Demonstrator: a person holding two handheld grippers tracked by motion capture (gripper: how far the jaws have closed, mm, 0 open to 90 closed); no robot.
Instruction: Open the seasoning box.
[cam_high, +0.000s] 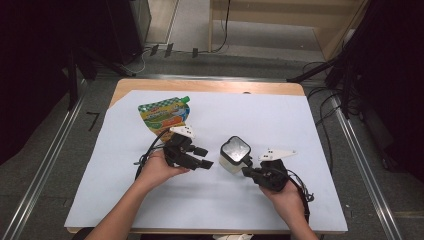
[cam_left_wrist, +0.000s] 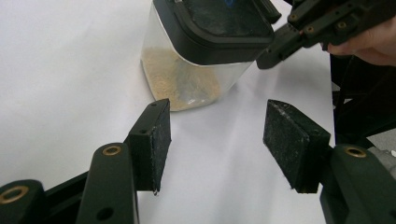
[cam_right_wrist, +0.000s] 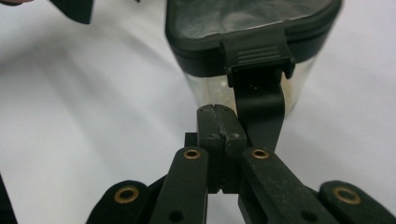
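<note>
Container (cam_high: 234, 154) upright, centre-right on white sheet (cam_high: 125, 200), black latched lid, beige powder inside. Left gripper (cam_high: 204, 157) just left of it, jaws apart, nothing between. Right gripper (cam_high: 248, 171) jaws pressed together, empty, tips at latch tab (cam_right_wrist: 256, 55).

Risks, as judgement: closed tips slip off tab; push on latch tips or slides unbraced container; lid pops, powder spills.

Wooden table (cam_high: 200, 85) under sheet; snack pouch (cam_high: 164, 115) at rear left. Grey floor, cables, dark stands around.

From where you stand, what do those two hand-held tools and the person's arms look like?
Both are black, jointed metal frames with brass-coloured rivets at the pivots. The left gripper and the right gripper each carry a pale three-cornered plate on top, and black cables loop away behind them. The jaws end in flat, rectangular black pads, scuffed at the edges. The forearms are bare; no sleeves show.
</note>
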